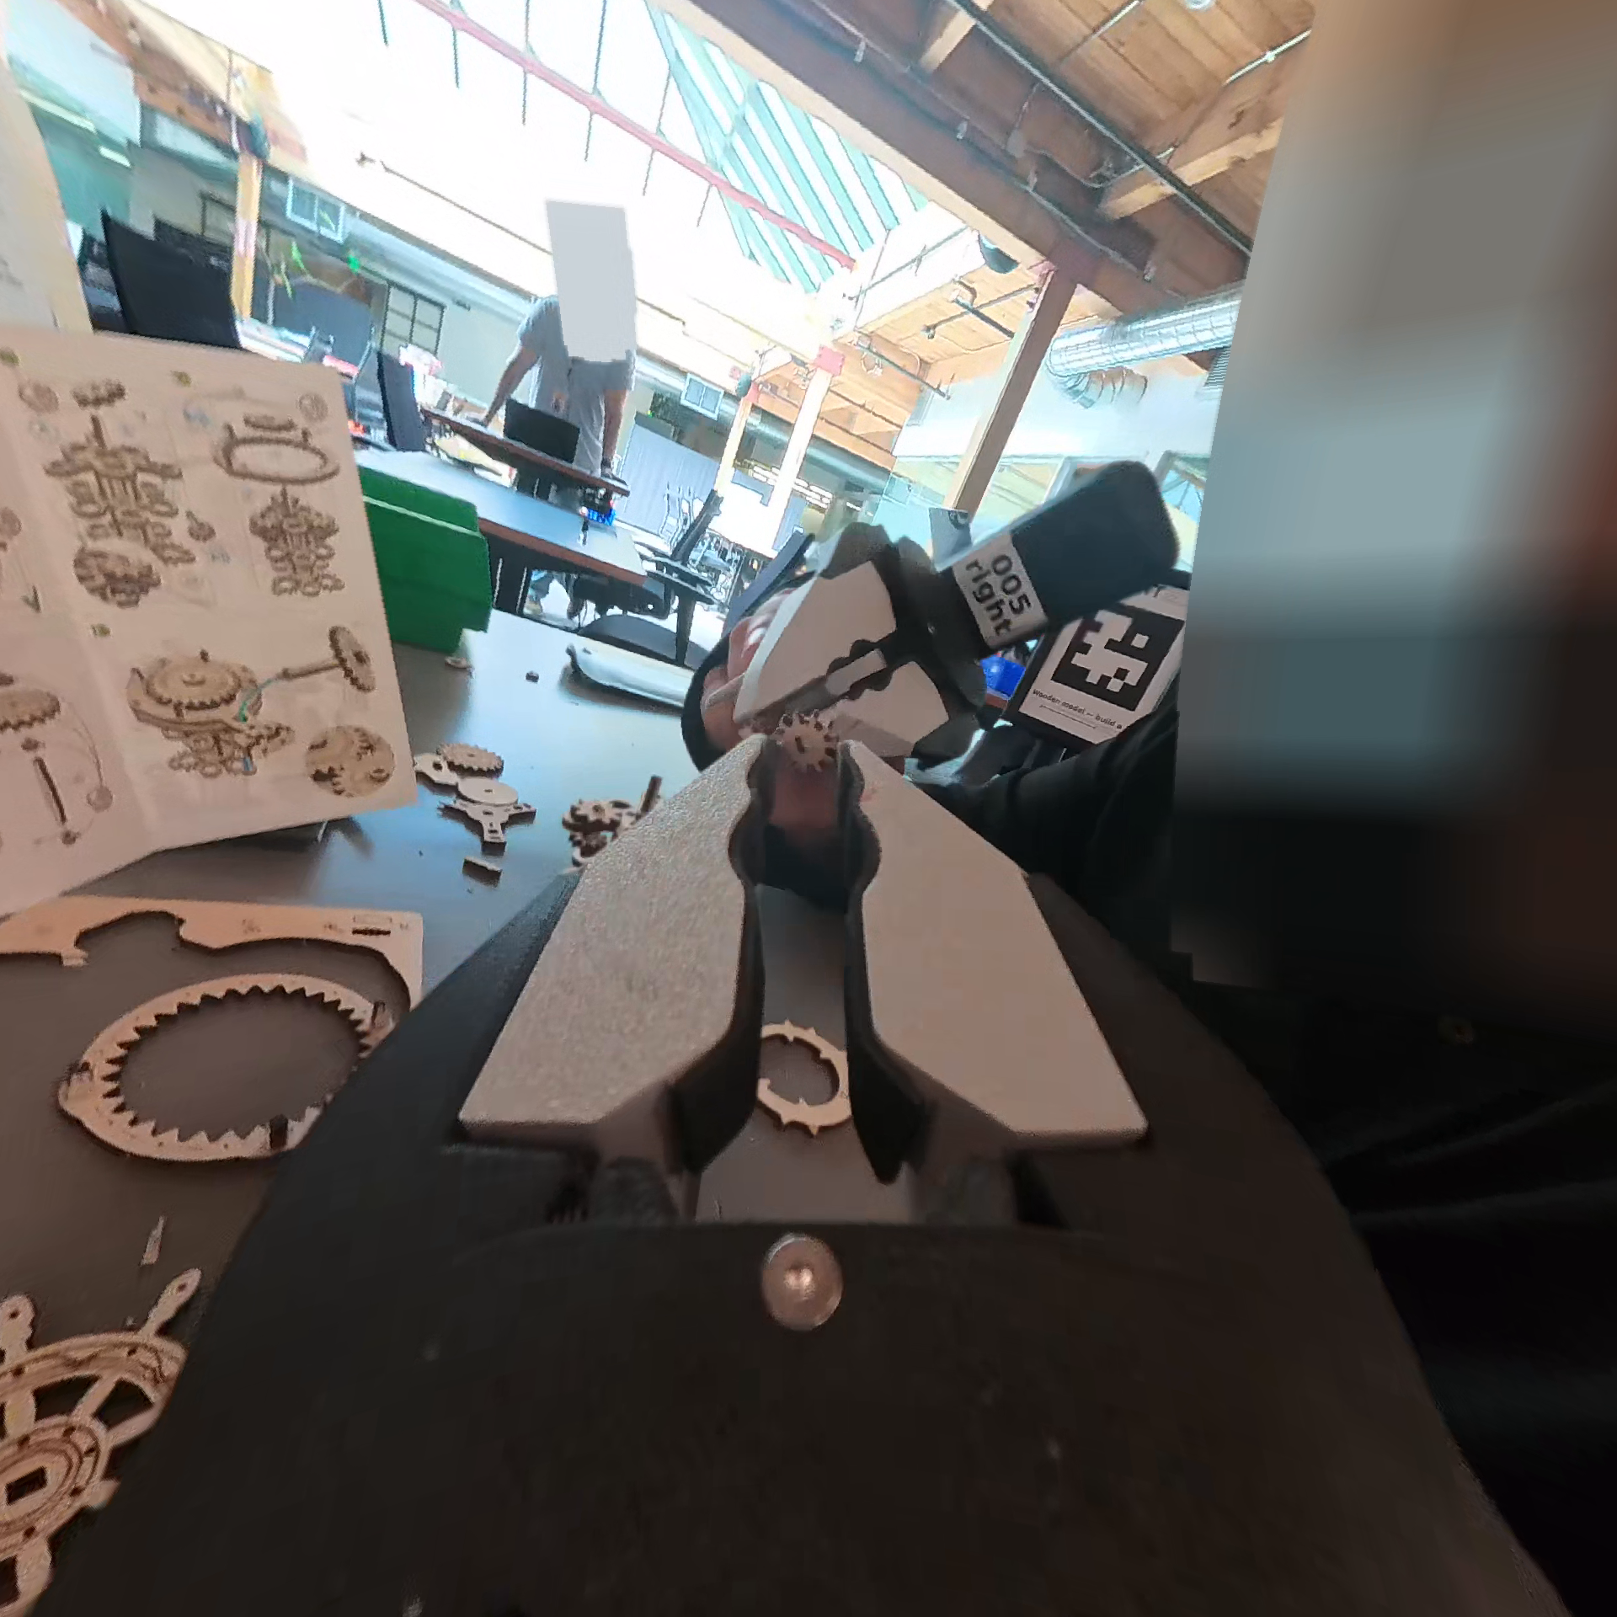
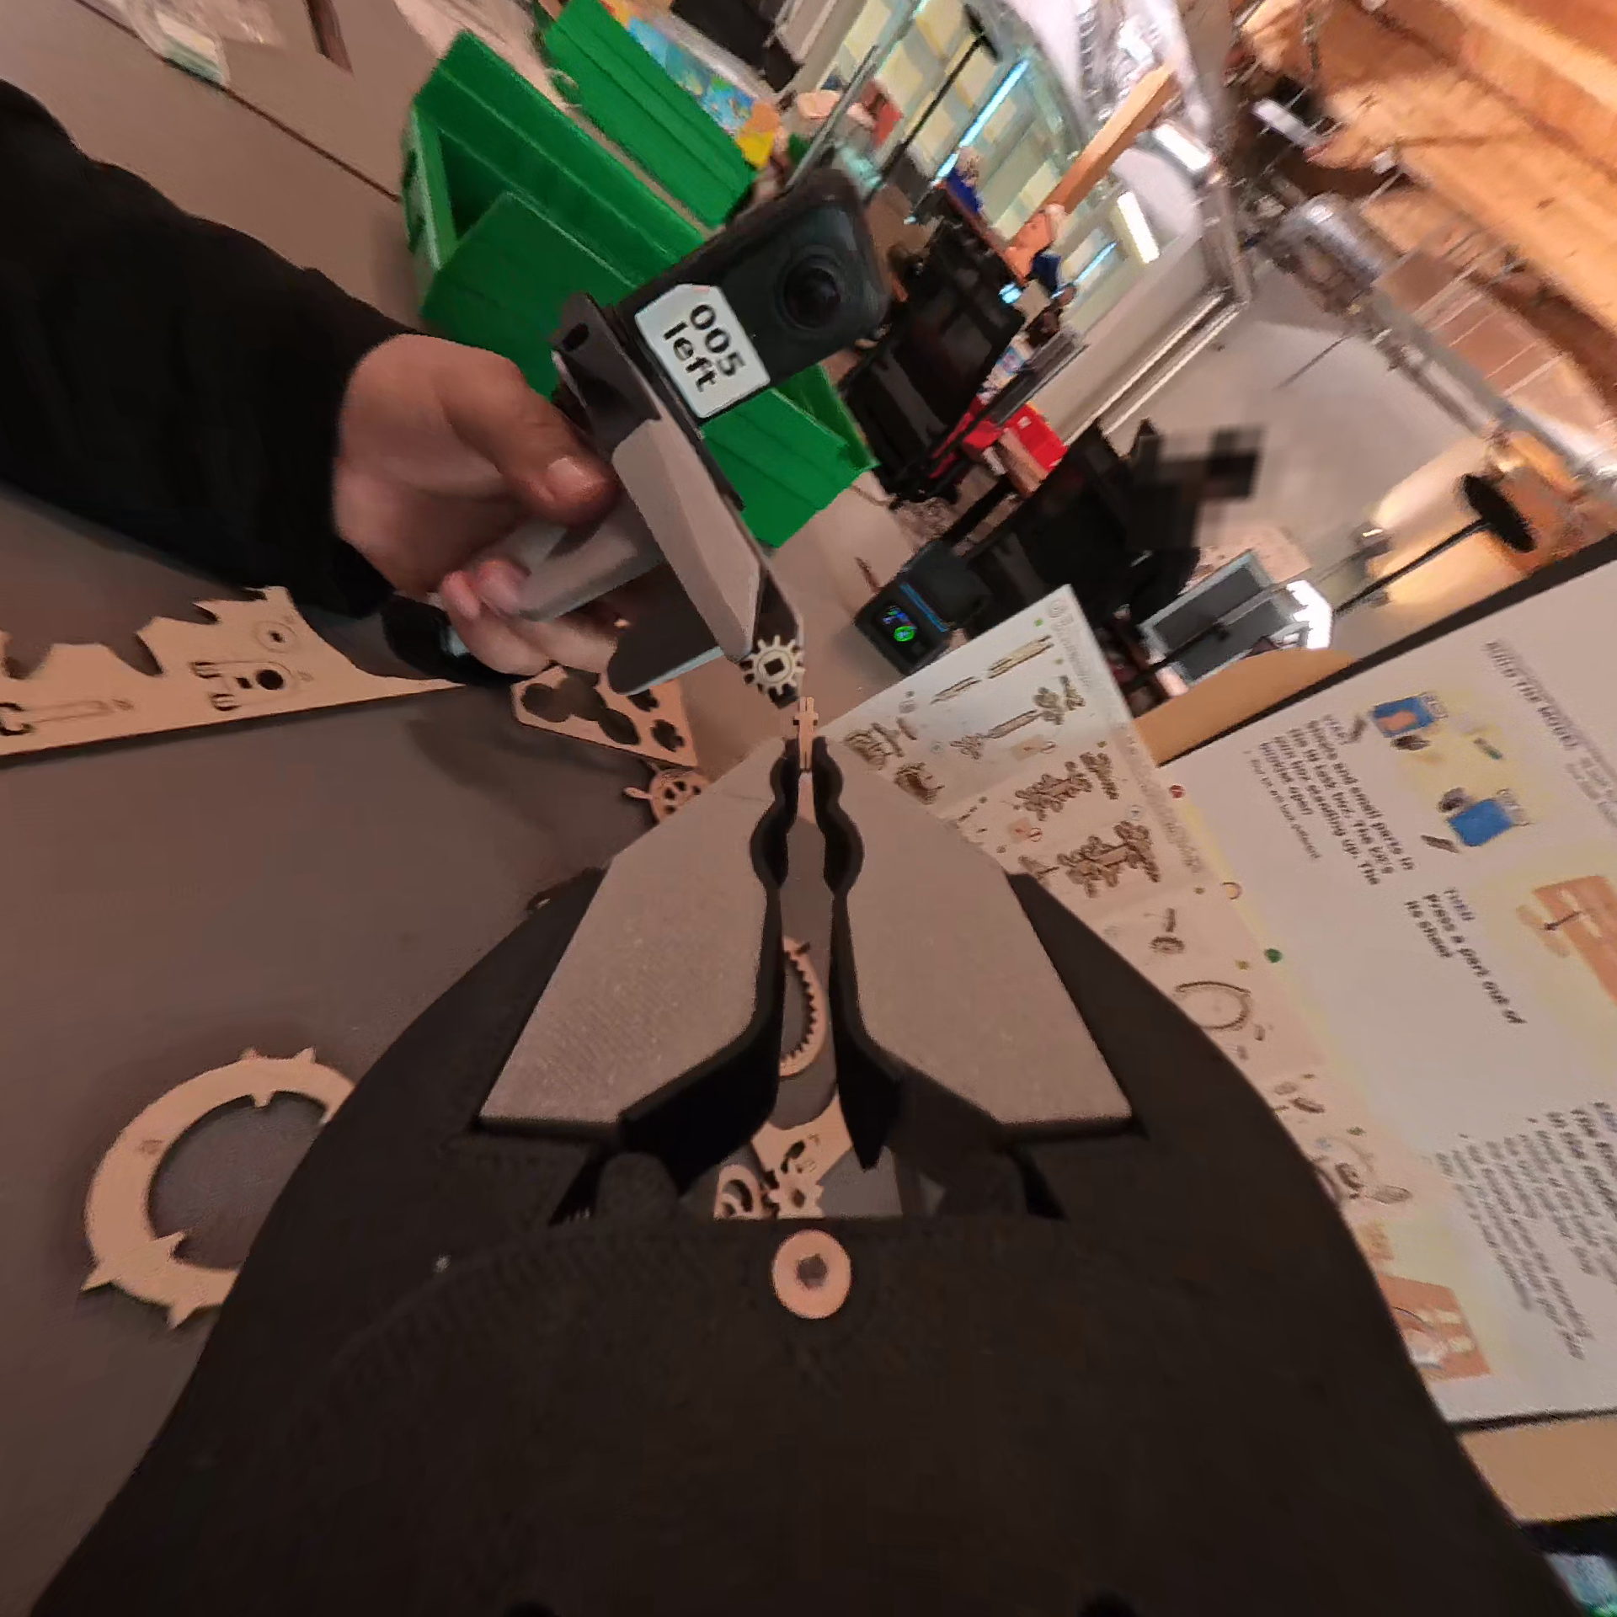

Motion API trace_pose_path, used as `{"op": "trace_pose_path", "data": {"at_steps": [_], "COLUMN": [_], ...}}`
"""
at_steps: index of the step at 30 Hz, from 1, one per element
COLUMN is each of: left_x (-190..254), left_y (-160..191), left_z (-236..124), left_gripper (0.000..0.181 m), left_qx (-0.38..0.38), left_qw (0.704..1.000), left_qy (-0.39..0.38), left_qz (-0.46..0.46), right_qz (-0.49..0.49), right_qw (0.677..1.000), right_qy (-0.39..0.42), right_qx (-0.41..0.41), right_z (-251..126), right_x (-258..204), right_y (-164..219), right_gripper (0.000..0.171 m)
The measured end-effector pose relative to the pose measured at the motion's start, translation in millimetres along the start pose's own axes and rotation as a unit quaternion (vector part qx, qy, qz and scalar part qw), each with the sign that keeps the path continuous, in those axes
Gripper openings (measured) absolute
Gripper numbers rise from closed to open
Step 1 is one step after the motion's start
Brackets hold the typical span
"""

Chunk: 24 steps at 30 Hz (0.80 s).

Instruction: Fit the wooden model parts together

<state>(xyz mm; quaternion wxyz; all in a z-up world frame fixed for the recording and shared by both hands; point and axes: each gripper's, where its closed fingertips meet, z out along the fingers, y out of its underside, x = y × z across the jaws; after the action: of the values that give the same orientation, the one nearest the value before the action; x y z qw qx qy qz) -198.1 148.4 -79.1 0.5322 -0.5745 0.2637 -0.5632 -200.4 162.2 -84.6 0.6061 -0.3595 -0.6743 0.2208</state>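
Observation:
My left gripper (image 1: 803,754) is shut on a small wooden gear (image 1: 803,742) with a square hole, held in the air at its fingertips. The gear also shows in the right wrist view (image 2: 773,670), at the tip of the left gripper (image 2: 761,665). My right gripper (image 2: 805,754) is shut on a thin wooden axle pin (image 2: 804,728) whose cross-shaped end points at the gear, a short gap away. In the left wrist view the right gripper (image 1: 818,700) faces the gear from behind it.
An instruction sheet (image 1: 184,577) stands at the left. Wooden sheets with cut-outs (image 1: 219,1059) and loose gear parts (image 1: 490,796) lie on the dark table (image 1: 542,700). A wooden ring (image 2: 210,1172) lies at lower left. Green bins (image 2: 560,201) stand behind. A person stands far off.

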Motion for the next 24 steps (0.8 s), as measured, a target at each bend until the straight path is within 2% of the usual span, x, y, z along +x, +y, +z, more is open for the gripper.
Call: {"op": "trace_pose_path", "data": {"at_steps": [4, 8, 13, 17, 24], "left_x": [-9.1, -12.4, -3.7, 3.6, 11.7], "left_y": [3.2, -1.3, -3.2, -0.7, -1.7], "left_z": [-1.8, -4.8, -3.7, -3.6, -6.7], "left_gripper": [0.010, 0.010, 0.010, 0.010, 0.010], "left_qx": [-0.005, 0.006, 0.007, -0.002, -0.010], "left_qw": [1.000, 1.000, 0.994, 0.972, 0.943], "left_qy": [-0.015, -0.024, -0.022, -0.028, -0.033], "left_qz": [-0.009, 0.011, 0.107, 0.234, 0.330], "right_qz": [-0.031, -0.028, -0.011, -0.004, 0.035], "right_qw": [0.999, 0.999, 1.000, 1.000, 0.998], "right_qy": [0.030, 0.020, 0.015, 0.013, -0.014], "right_qx": [0.003, -0.010, 0.009, 0.023, 0.055], "right_z": [-0.7, 1.1, -2.3, -3.9, -8.4], "right_x": [0.6, -4.3, -6.2, -9.5, -15.8], "right_y": [2.3, 11.1, 6.0, 1.9, -7.8], "right_gripper": [0.000, 0.000, 0.000, 0.000, 0.000]}}
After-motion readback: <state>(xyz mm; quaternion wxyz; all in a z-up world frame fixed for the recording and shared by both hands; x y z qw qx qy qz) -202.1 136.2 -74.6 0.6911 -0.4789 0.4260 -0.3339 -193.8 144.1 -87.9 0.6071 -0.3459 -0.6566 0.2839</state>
